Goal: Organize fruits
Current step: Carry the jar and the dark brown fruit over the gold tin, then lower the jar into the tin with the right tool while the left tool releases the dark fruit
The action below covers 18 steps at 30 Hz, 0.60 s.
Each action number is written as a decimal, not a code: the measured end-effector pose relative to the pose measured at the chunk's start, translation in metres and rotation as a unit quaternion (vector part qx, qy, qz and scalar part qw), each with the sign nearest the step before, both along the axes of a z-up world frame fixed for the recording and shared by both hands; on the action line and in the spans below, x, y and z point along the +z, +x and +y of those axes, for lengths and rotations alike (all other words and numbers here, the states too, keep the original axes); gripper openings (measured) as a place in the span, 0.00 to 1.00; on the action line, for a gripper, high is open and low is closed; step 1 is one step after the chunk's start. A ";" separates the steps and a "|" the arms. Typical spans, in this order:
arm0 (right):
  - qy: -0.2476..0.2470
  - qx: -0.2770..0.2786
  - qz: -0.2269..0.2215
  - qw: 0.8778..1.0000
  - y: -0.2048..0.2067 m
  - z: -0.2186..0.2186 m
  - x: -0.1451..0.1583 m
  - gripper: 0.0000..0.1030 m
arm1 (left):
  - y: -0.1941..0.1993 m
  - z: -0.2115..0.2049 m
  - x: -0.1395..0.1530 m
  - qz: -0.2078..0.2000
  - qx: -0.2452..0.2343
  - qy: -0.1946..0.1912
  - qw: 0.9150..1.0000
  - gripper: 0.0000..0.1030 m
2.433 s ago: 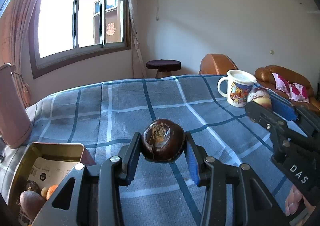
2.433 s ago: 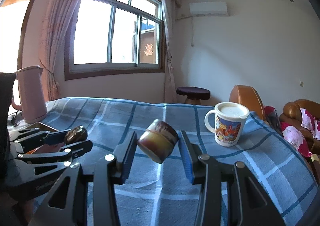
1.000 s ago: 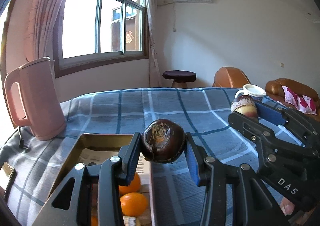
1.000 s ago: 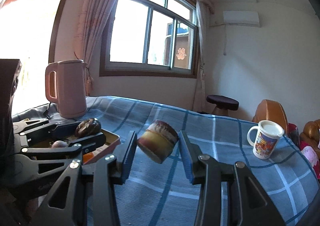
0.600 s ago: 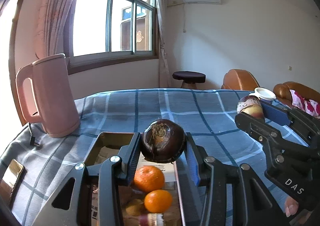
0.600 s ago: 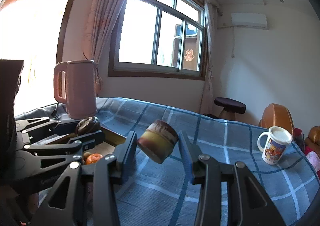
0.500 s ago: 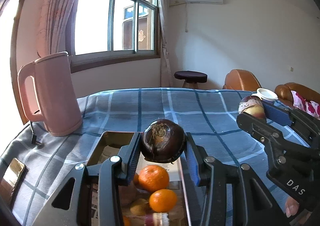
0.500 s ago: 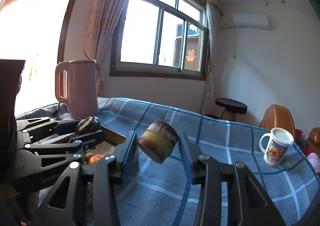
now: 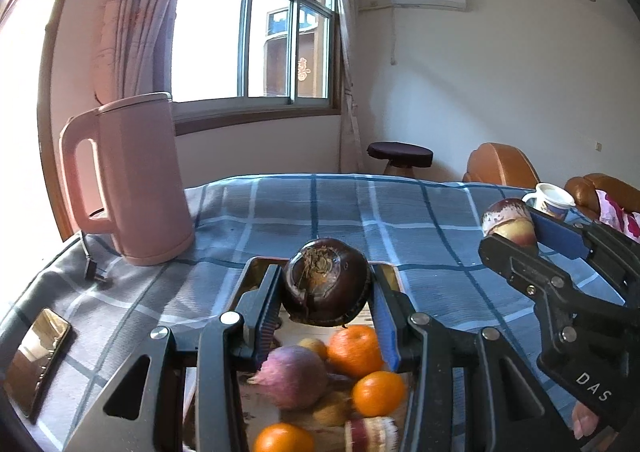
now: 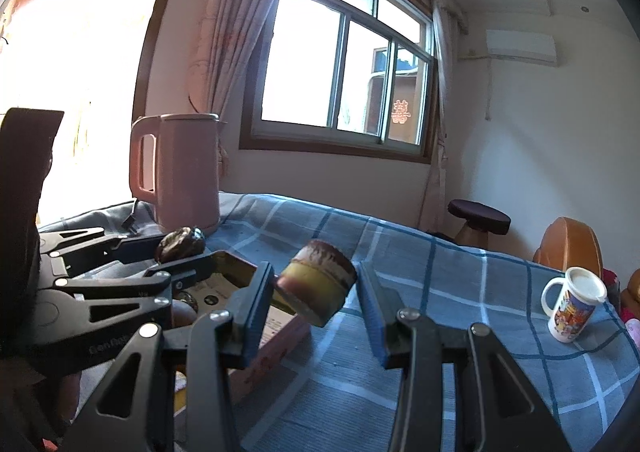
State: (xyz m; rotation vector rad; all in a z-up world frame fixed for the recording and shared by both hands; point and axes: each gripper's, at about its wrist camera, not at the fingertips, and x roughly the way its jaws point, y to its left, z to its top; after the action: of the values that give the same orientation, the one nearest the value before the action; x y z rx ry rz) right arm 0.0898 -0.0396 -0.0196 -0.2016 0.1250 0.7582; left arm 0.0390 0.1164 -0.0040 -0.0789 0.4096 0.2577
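The left gripper (image 9: 326,310) and its dark round fruit (image 9: 326,288) hide most of the tray (image 9: 256,266), whose near end runs off the bottom edge with an orange (image 9: 283,438), while the mug (image 9: 549,201) sits half-hidden behind the right gripper (image 9: 532,228).

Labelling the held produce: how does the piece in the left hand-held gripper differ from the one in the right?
The left hand-held gripper holds a round dark-brown bulb, whole and rough-topped. The right hand-held gripper holds a cut yellowish chunk, drum-shaped, purple-rimmed and tilted. Both are clamped clear of the tablecloth.
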 end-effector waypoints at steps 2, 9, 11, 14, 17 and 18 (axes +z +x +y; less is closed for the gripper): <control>-0.002 0.004 0.000 1.000 -0.002 0.004 0.000 0.44 | -0.003 0.007 0.000 0.001 0.008 0.000 1.000 0.43; -0.012 0.021 0.001 1.000 -0.006 0.021 -0.004 0.44 | -0.009 0.028 -0.006 0.011 0.028 -0.005 1.000 0.43; -0.015 0.025 0.003 1.000 -0.006 0.025 -0.005 0.44 | -0.009 0.032 -0.008 0.014 0.031 -0.007 0.999 0.43; -0.021 0.031 0.005 0.999 -0.007 0.032 -0.008 0.44 | -0.011 0.036 -0.010 0.016 0.034 -0.008 0.999 0.43; -0.026 0.036 0.007 0.999 -0.007 0.038 -0.010 0.44 | -0.012 0.040 -0.012 0.021 0.035 -0.009 0.999 0.43; -0.028 0.037 0.008 0.999 -0.007 0.040 -0.010 0.44 | -0.012 0.040 -0.013 0.022 0.035 -0.009 0.999 0.43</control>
State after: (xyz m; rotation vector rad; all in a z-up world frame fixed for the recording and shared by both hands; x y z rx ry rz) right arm 0.0827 0.0005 -0.0301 -0.2534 0.1552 0.8311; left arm 0.0266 0.1569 -0.0169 -0.1062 0.4536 0.3261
